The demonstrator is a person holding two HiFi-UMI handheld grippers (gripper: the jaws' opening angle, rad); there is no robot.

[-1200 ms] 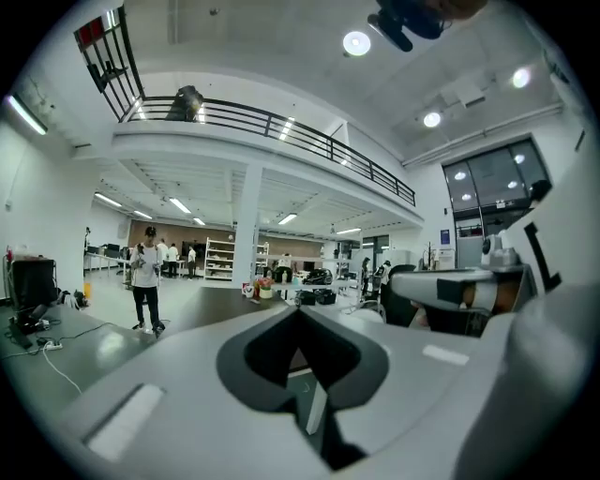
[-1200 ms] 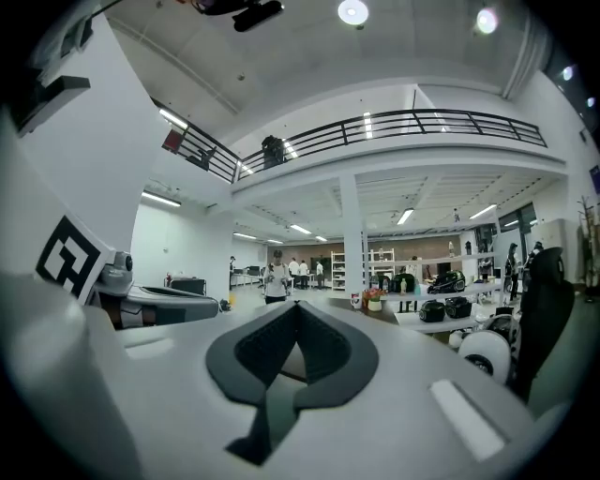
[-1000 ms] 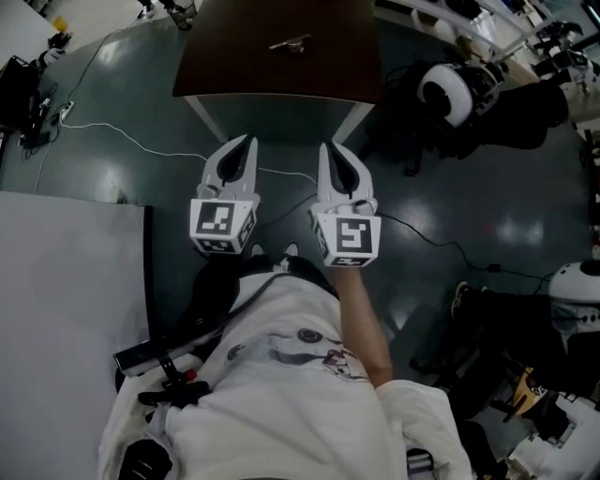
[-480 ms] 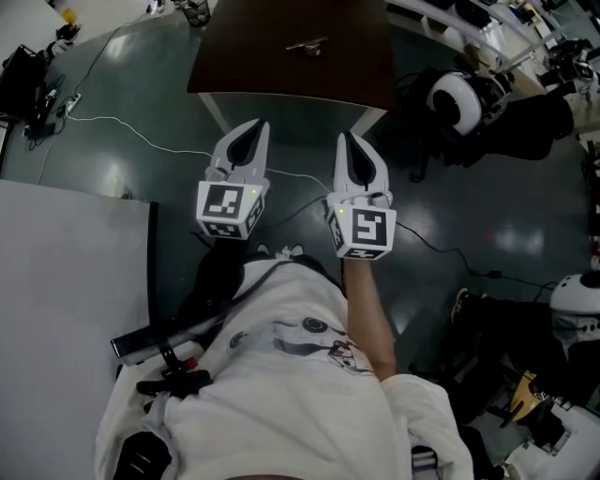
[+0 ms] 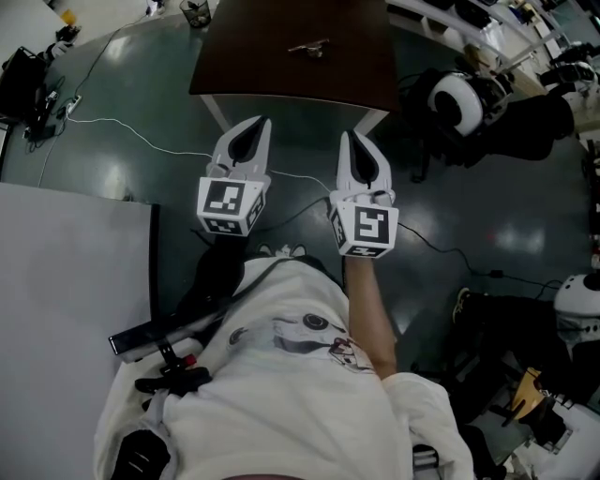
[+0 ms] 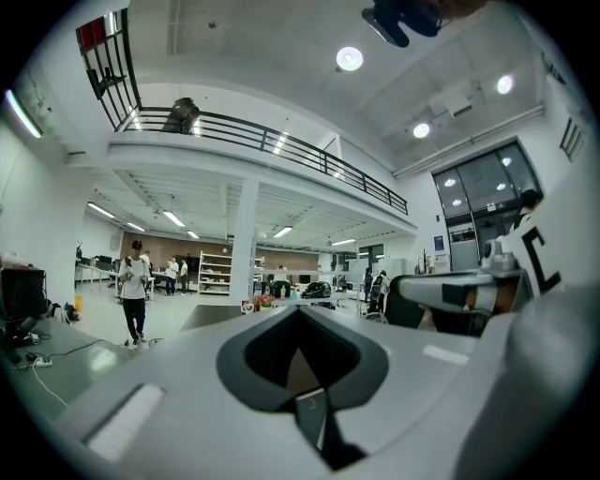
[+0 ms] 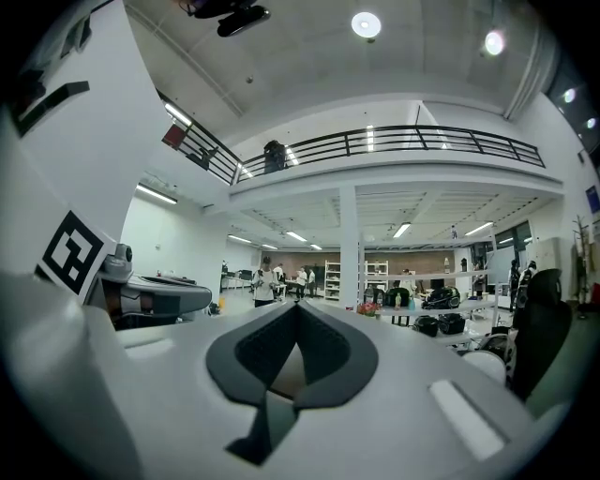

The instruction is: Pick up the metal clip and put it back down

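Observation:
The metal clip (image 5: 307, 46) lies on the dark brown table (image 5: 253, 66) at the top of the head view, well ahead of both grippers. My left gripper (image 5: 254, 126) and right gripper (image 5: 352, 139) are held side by side over the floor, just short of the table's near edge, pointing toward it. Both are shut with nothing between the jaws. In the left gripper view the left gripper (image 6: 298, 311) has its tips together and aims level into the hall. The right gripper (image 7: 296, 307) looks the same in its own view. Neither gripper view shows the clip.
A white cable (image 5: 141, 141) runs over the dark floor left of the grippers. A large white board (image 5: 66, 300) fills the left side. A white round helmet-like object (image 5: 457, 99) and dark gear sit at the right. A black cup (image 5: 195, 11) stands beyond the table.
Over the last second both grippers have shifted slightly forward toward the table and to the right in the head view. Their jaws stayed shut. The clip has not moved on the table.

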